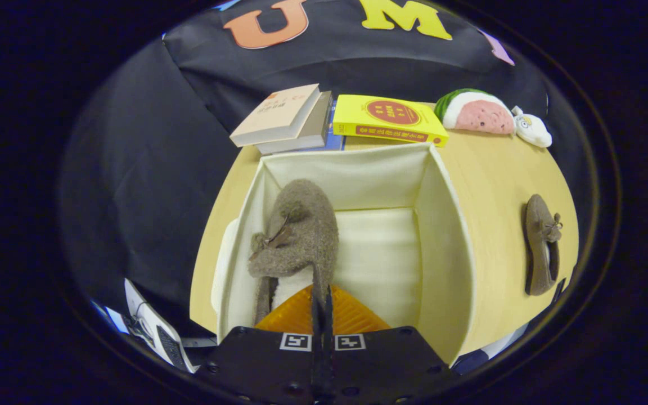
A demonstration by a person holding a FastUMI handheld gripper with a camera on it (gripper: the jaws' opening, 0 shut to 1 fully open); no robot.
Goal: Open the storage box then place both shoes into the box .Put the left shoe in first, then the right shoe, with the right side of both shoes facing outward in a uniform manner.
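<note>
My gripper [322, 304] is clamped on the heel rim of 1 brown shoe [296, 236], held inside the open storage box [442, 225] by its left wall. The other brown shoe [540, 244] lies on the table [493, 169], right of the box.

Nothing legible anywhere. On the yellow book [390, 118], a red round emblem and a red band of print, too small to read. On the beige book [276, 115], faint characters, blurred. Two black-and-white square markers [295, 341] on the gripper [322, 301], without letters or numbers; fingers pinched together on the heel rim of the brown shoe [301, 230]
</note>
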